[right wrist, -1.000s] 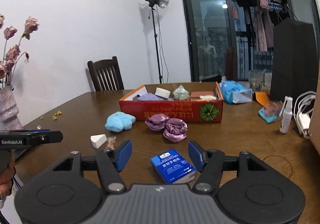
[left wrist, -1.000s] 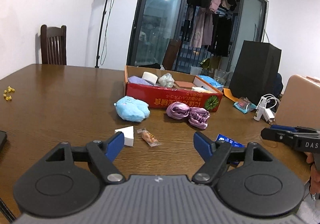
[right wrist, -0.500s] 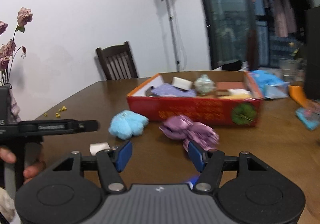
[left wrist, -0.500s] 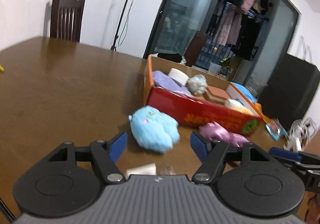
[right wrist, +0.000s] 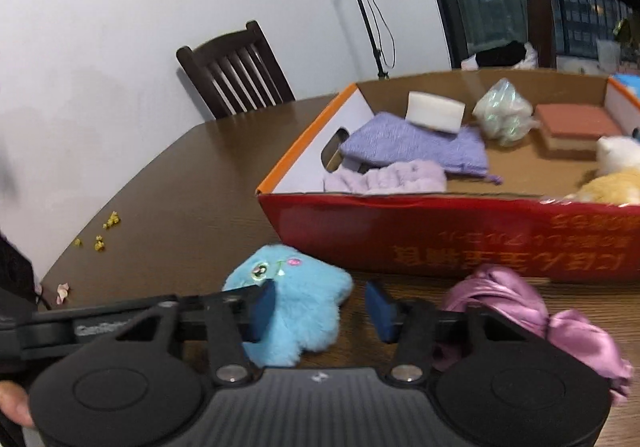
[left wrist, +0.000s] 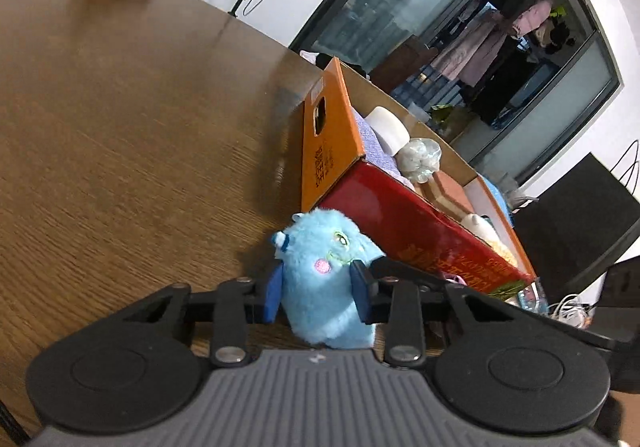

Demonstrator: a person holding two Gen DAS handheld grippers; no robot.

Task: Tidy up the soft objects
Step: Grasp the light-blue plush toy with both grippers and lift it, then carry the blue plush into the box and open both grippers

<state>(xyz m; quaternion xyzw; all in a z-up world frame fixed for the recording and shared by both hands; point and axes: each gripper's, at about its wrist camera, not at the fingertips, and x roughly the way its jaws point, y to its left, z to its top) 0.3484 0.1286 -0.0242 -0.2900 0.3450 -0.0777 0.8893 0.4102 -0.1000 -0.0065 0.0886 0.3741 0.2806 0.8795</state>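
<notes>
Behind the brown wooden table (left wrist: 120, 119) stands a dark chair (right wrist: 236, 67).

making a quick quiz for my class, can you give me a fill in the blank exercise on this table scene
1. The left hand-held gripper has a fluffy toy of the colour ____ between its closing jaws.
2. The box beside the toy has a front wall of the colour ____.
3. The white sponge block inside the box rests on a knitted cloth of the colour ____.
4. The shiny satin scrunchie lies on the ____, outside the box.

Missing words: blue; red; purple; table
</notes>
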